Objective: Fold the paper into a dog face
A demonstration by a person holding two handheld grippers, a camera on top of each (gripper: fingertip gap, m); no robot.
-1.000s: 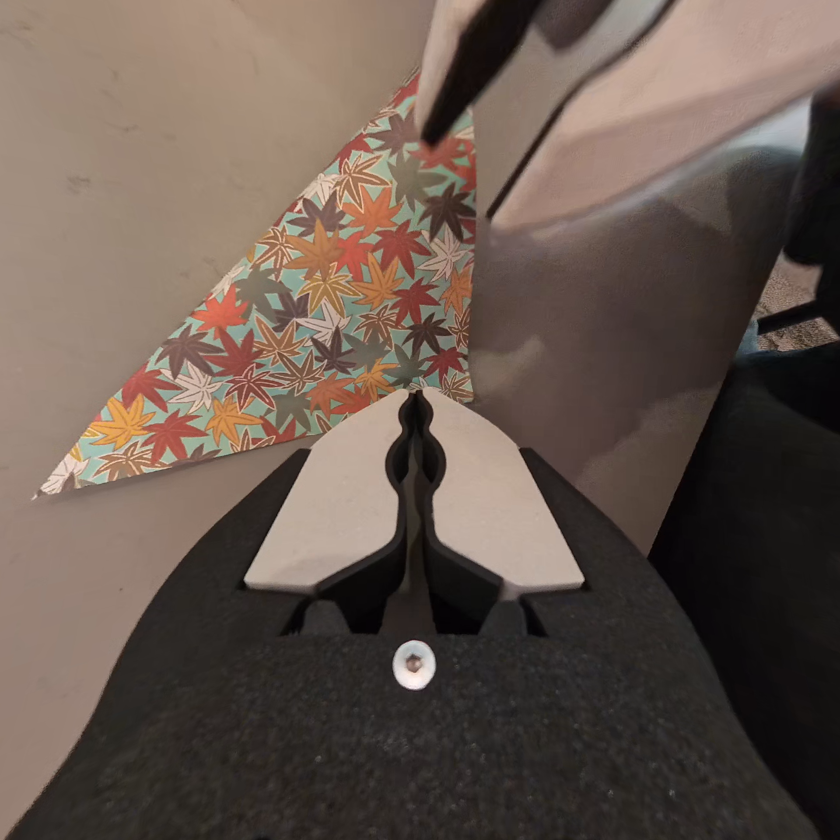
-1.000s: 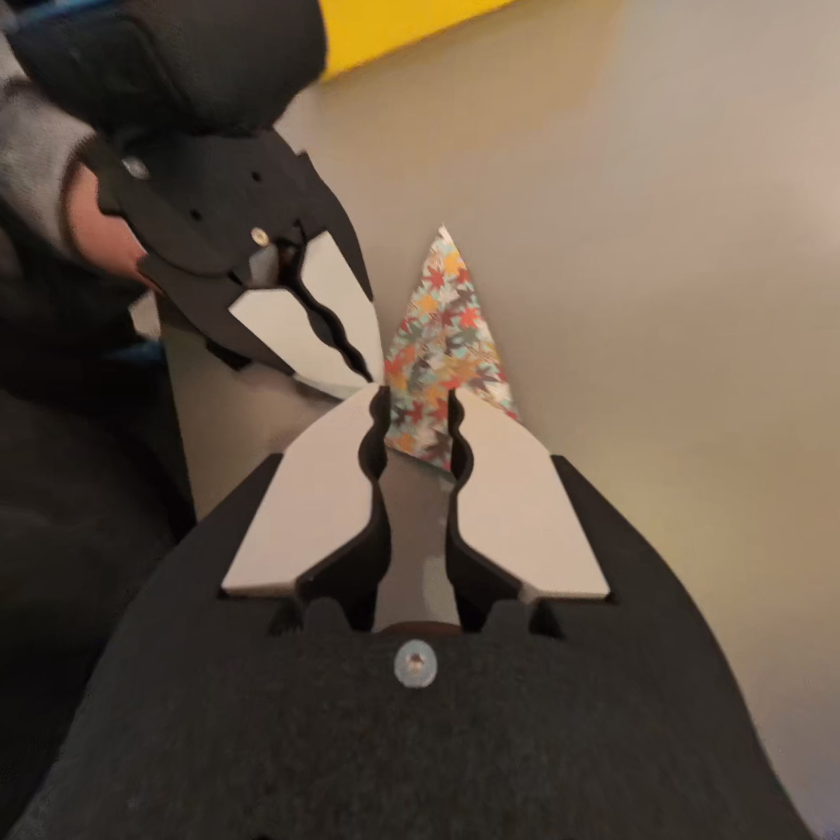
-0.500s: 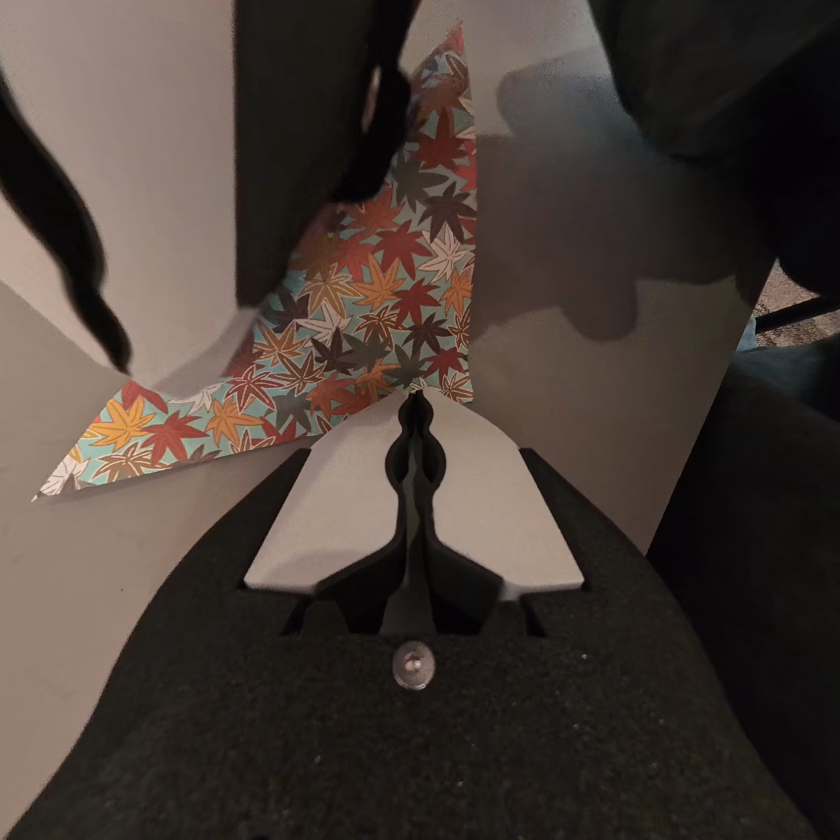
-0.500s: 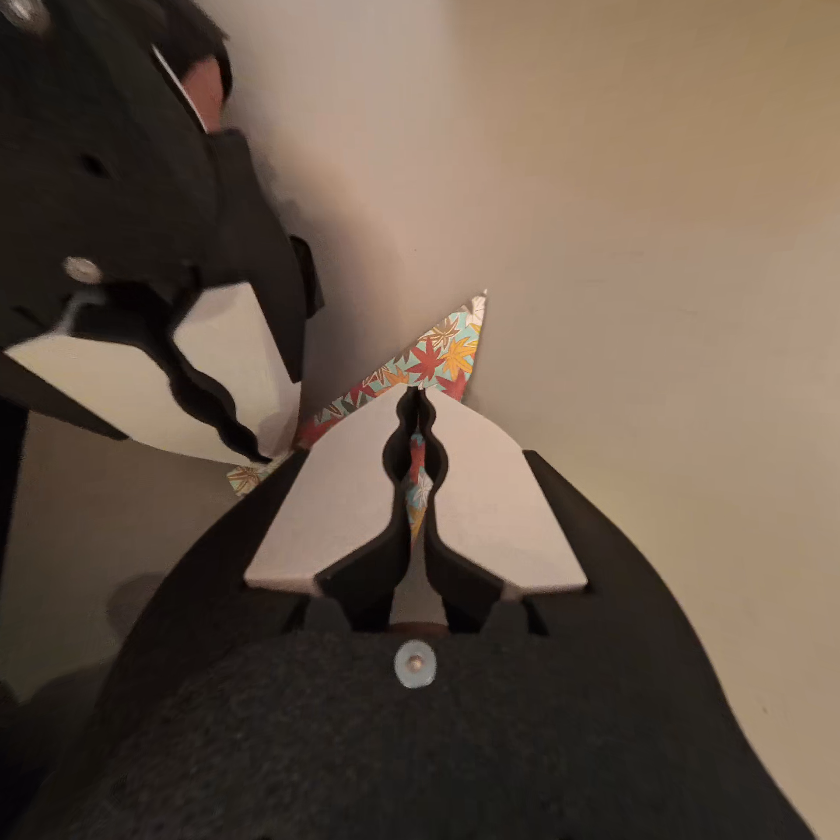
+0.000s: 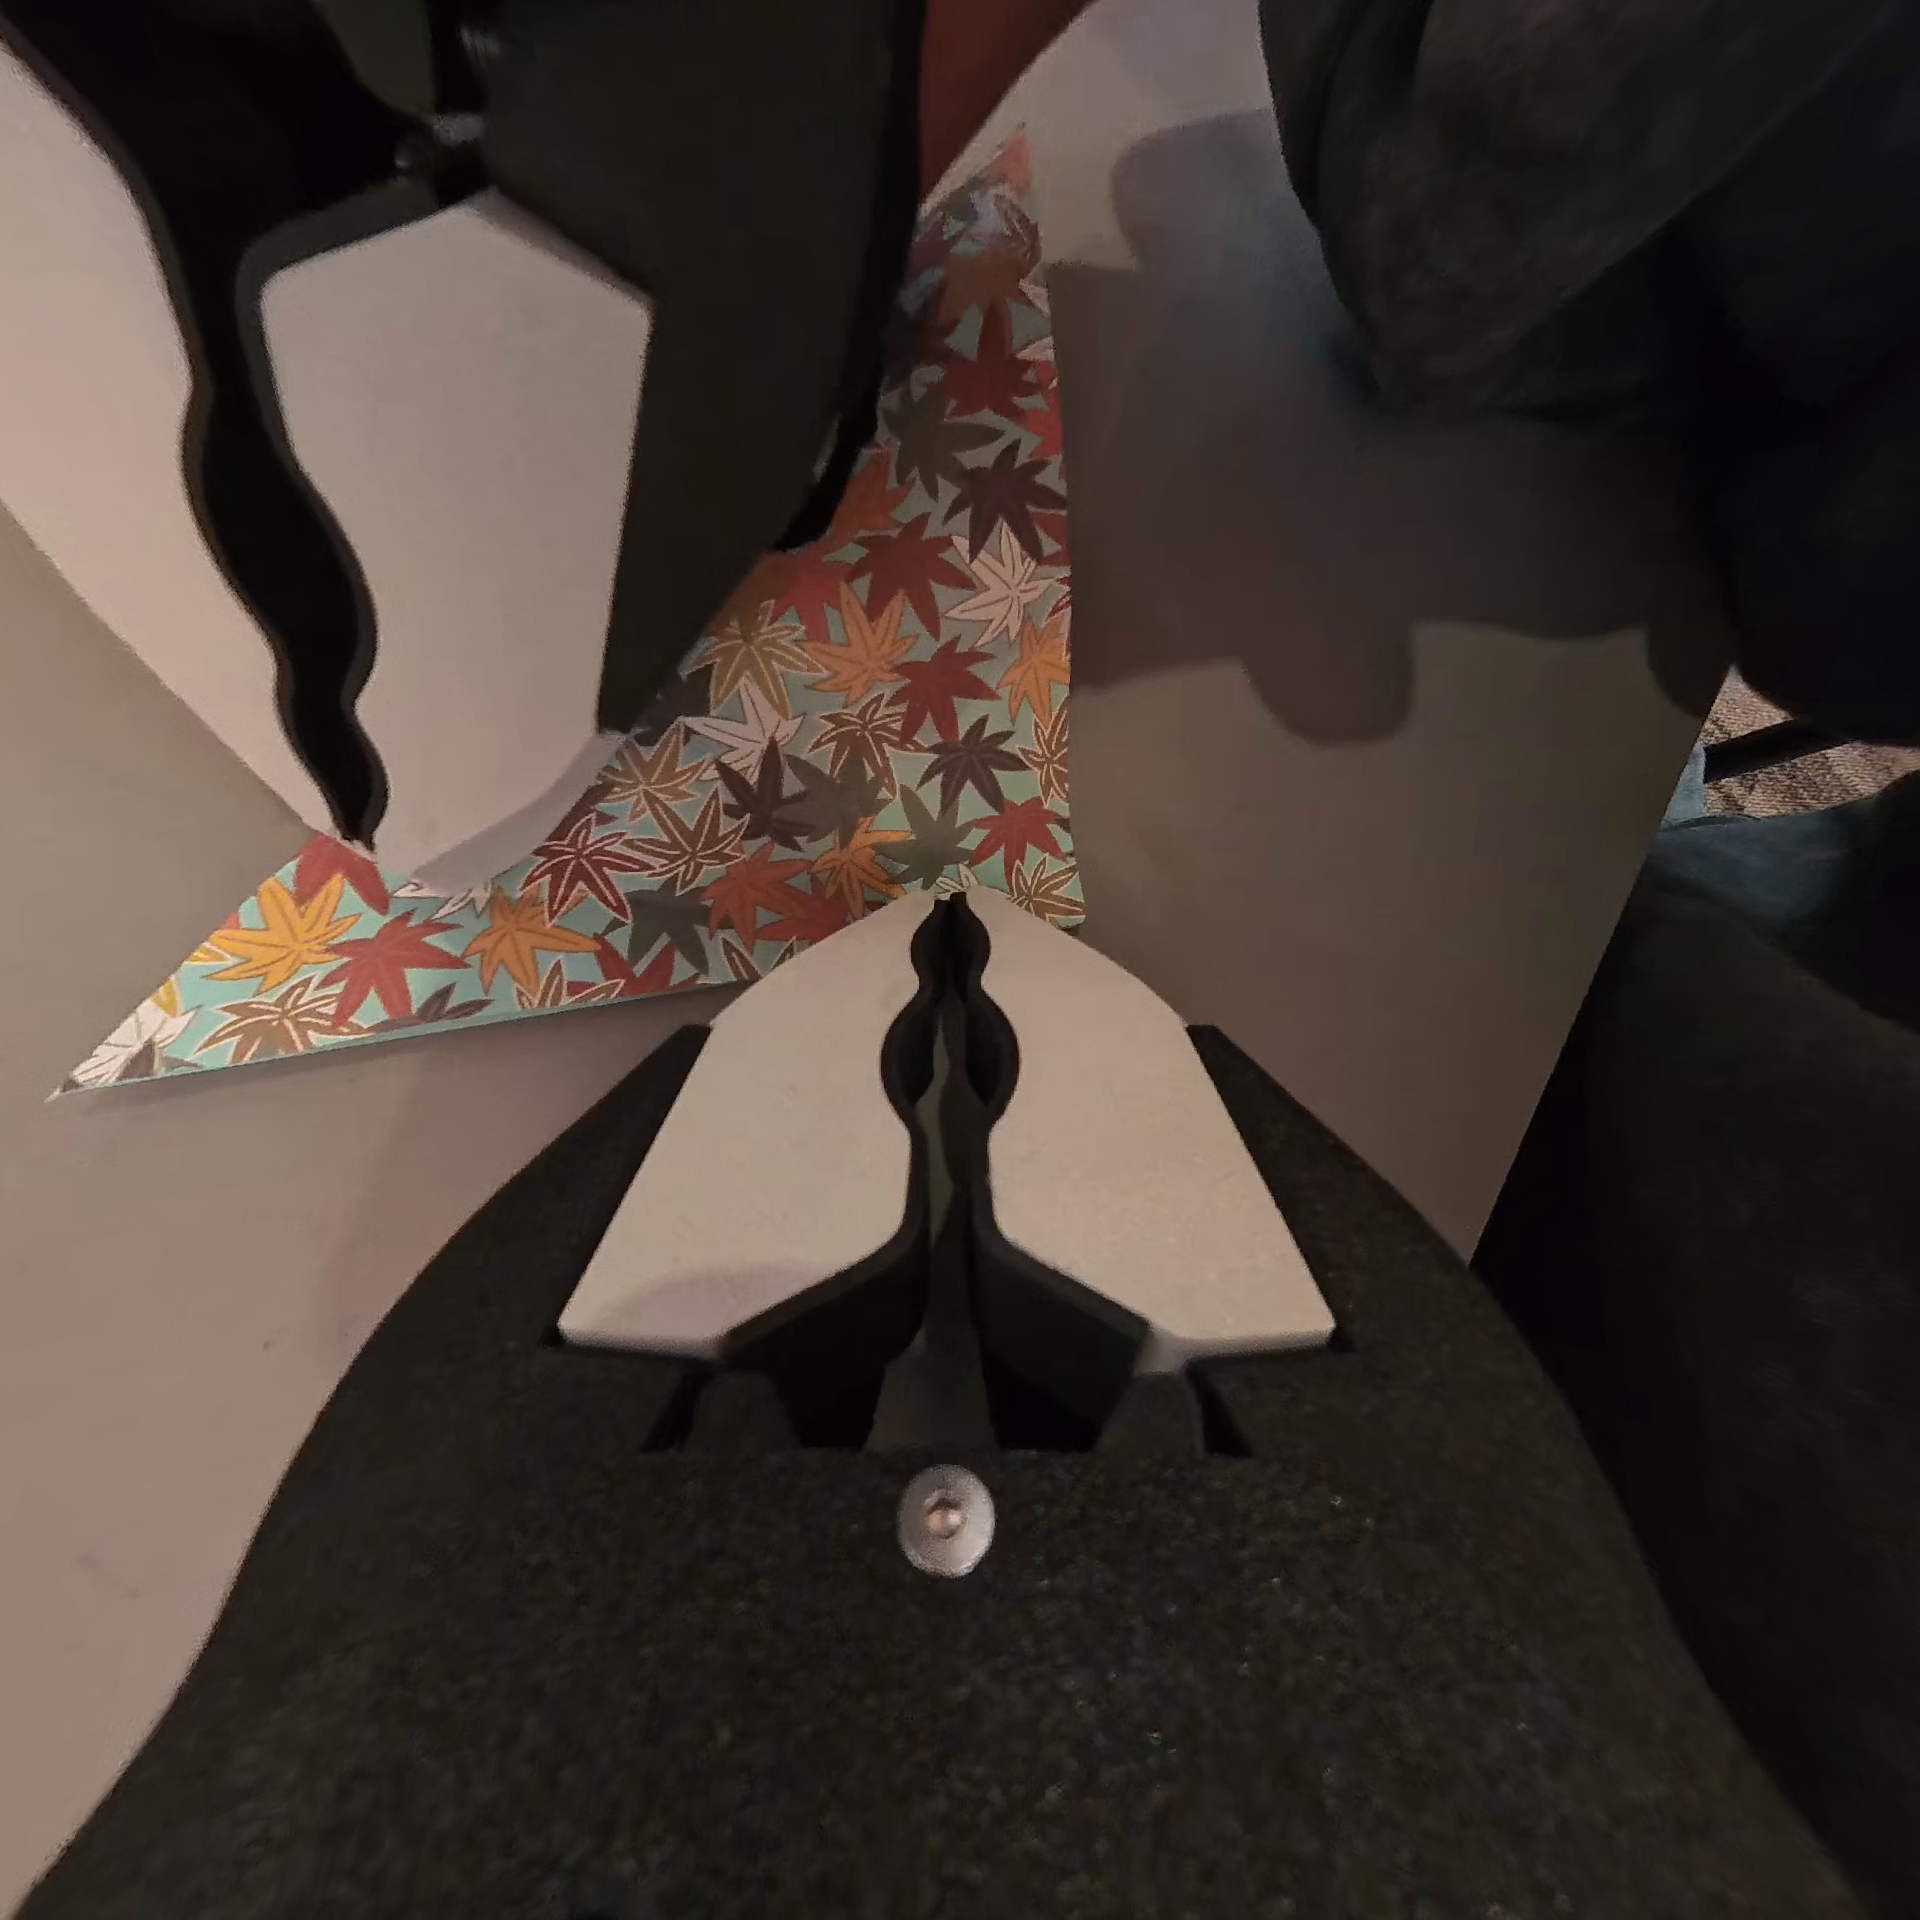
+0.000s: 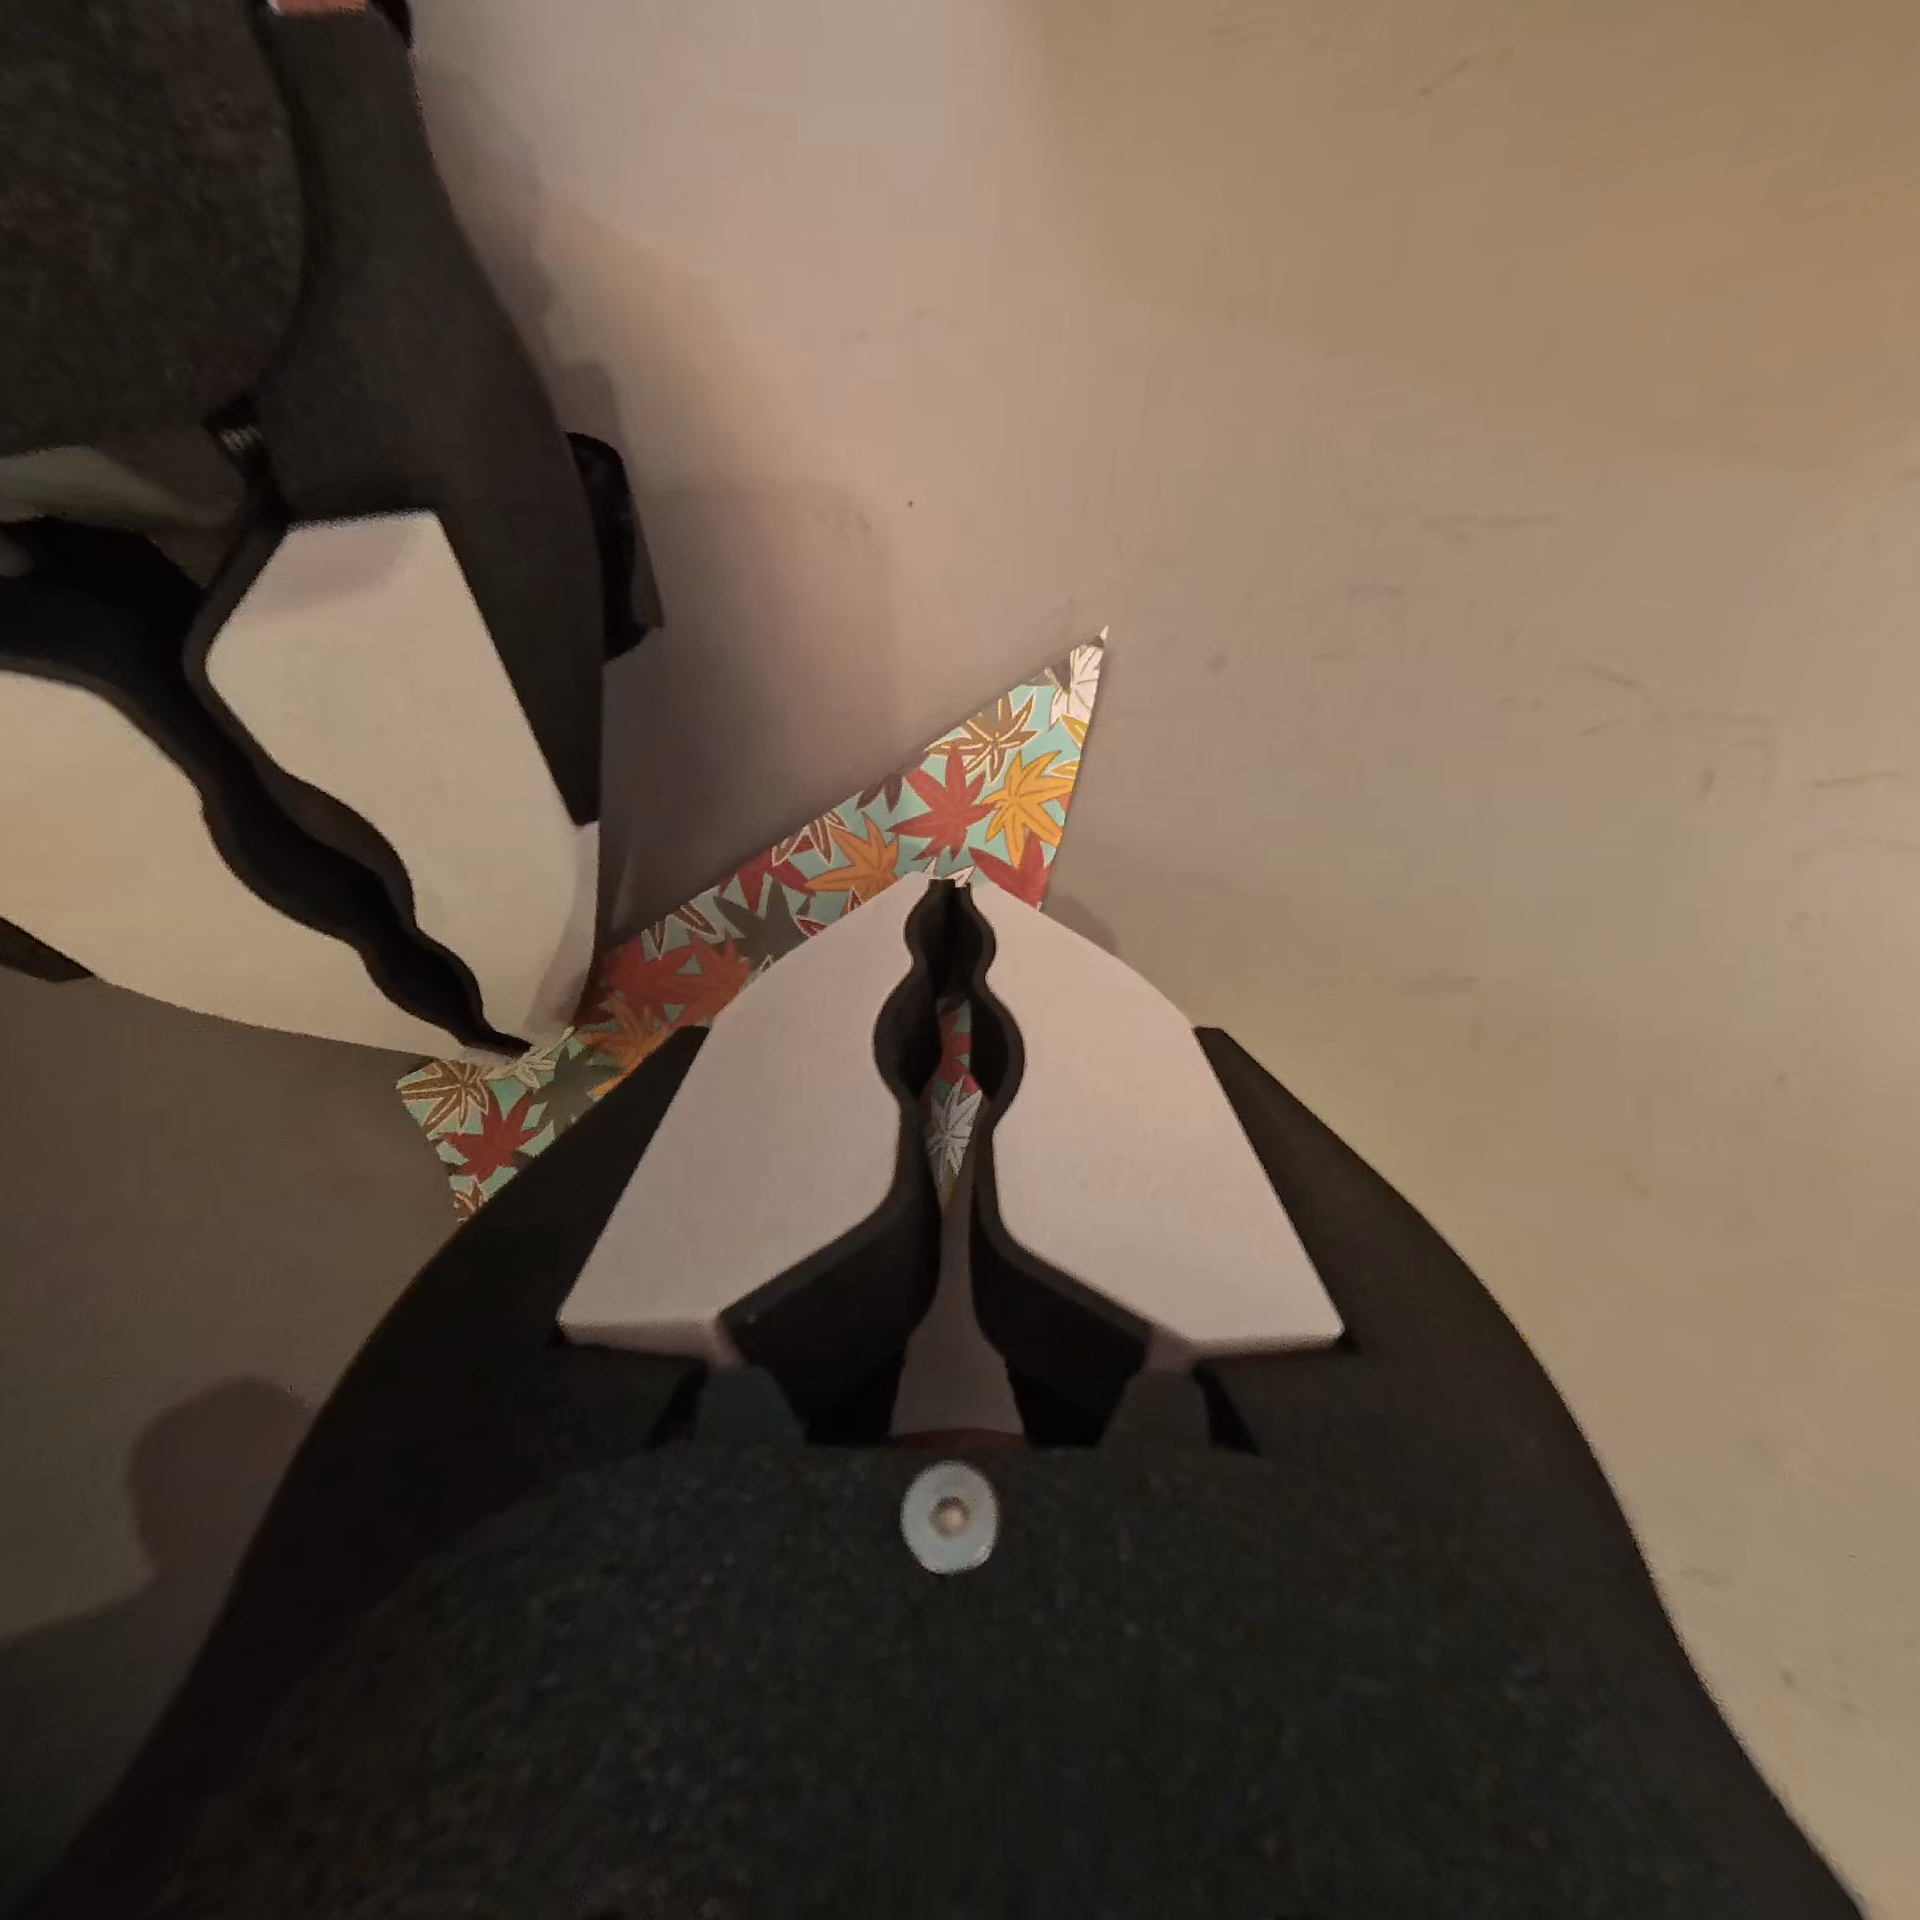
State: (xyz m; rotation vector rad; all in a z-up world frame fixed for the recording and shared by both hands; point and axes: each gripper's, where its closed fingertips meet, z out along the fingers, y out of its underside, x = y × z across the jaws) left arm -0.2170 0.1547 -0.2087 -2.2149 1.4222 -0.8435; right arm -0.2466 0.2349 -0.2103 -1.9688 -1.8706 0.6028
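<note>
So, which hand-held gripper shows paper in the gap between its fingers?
The right hand-held gripper: leaf-patterned paper shows there; the left hand-held gripper has a dark gap.

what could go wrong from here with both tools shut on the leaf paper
1. The right tool is shut with paper between its fingers, near one corner. Pulling hard could tear or crumple that corner.
2. The left tool presses its shut tips at the paper's near edge. If it slips, the sheet may slide on the smooth table and the crease land crooked.
3. The tools sit close together and could bump.
</note>
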